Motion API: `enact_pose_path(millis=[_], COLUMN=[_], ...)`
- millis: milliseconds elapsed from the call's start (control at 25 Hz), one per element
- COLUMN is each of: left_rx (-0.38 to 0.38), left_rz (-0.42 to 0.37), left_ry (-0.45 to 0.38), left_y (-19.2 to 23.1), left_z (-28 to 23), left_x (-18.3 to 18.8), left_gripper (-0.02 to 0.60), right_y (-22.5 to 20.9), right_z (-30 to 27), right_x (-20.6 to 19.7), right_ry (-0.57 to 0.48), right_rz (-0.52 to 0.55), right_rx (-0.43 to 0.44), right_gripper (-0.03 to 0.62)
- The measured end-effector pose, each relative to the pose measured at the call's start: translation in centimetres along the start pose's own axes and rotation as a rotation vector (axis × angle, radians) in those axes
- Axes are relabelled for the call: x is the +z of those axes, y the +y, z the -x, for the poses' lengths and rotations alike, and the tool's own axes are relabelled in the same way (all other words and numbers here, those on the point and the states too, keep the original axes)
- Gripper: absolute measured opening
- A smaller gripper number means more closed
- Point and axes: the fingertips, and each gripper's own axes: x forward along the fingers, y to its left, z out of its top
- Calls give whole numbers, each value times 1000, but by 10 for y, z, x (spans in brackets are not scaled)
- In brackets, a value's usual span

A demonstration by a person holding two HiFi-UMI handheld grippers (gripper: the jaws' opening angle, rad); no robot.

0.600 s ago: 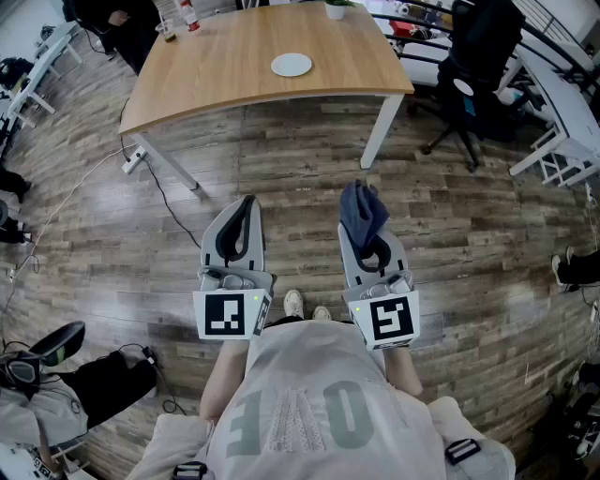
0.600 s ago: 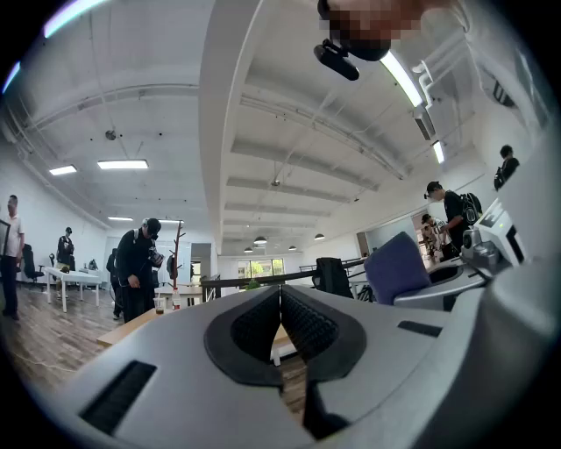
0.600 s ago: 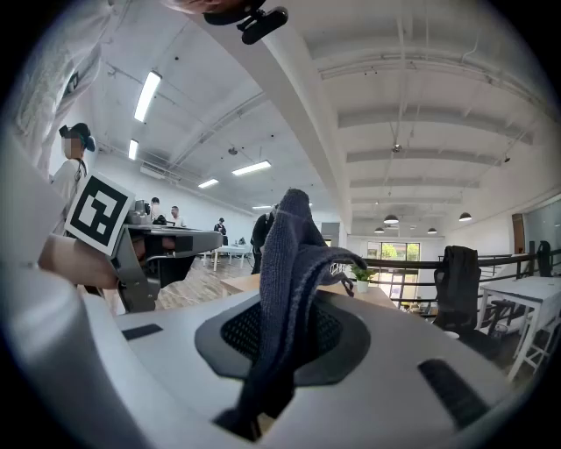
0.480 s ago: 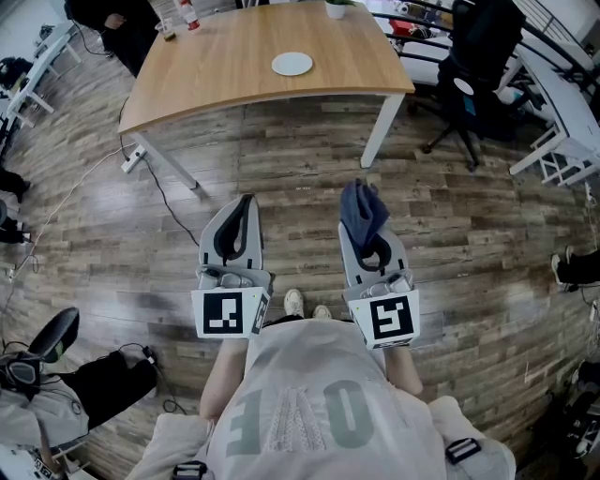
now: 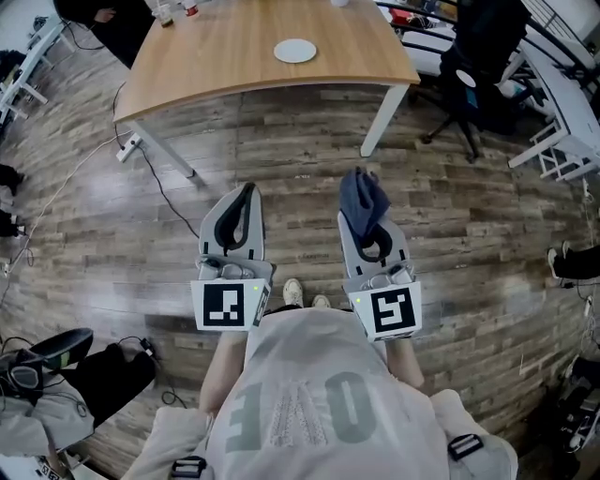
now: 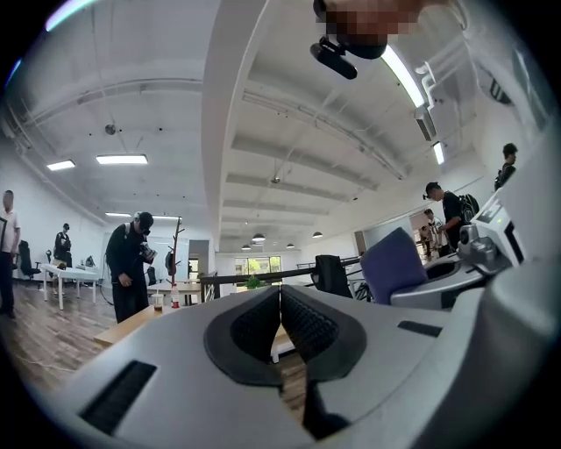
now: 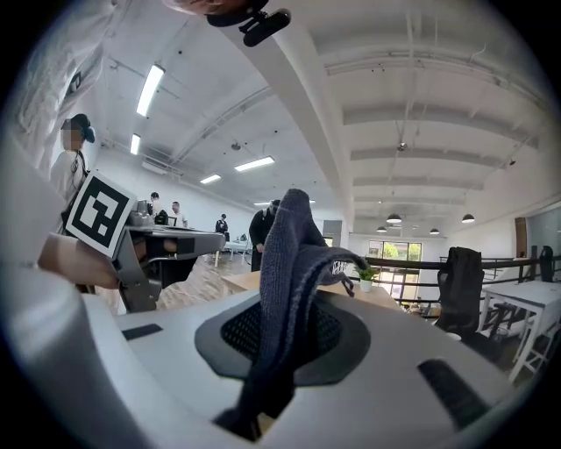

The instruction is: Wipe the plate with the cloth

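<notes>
A white plate (image 5: 295,51) lies on the wooden table (image 5: 216,66) far ahead of me. I hold both grippers level over the plank floor, short of the table. My right gripper (image 5: 364,192) is shut on a dark blue cloth (image 5: 363,203), which stands bunched up between its jaws; the cloth (image 7: 289,289) fills the middle of the right gripper view. My left gripper (image 5: 247,190) is shut with nothing between its pads (image 6: 298,320). The plate is not visible in either gripper view.
A black office chair (image 5: 478,66) stands right of the table. White desks (image 5: 562,103) line the right side. A cable (image 5: 159,187) runs across the floor under the table. A person in black (image 6: 131,263) stands at the table's far left end, where bottles (image 5: 173,9) sit.
The table and plate sit slightly higher in the head view, and both grippers with them. The cloth stays clamped in the right gripper.
</notes>
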Motion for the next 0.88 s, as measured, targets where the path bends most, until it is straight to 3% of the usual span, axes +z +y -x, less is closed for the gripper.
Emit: enact_pose_path(millis=[120,440,720,880], left_rx=[-57,-53,-54,-48], left_rz=[-5,-3,16,65], left_ry=[40,82,68,47], left_y=[-4,20,61,81], left_z=[-3,-9,-11,-25], left_x=[-10,-28,-42,-45], left_gripper=[8,8,8,8], right_y=[4,12,25,24], right_z=[-5,-29,-54,-62], right_x=[-5,-16,-31,-37], right_ry=[8,54,108,144], right_rz=[-25,-39,-69,-89], right_rx=[16,21,-1,-5], right_gripper=[57,57,57,57])
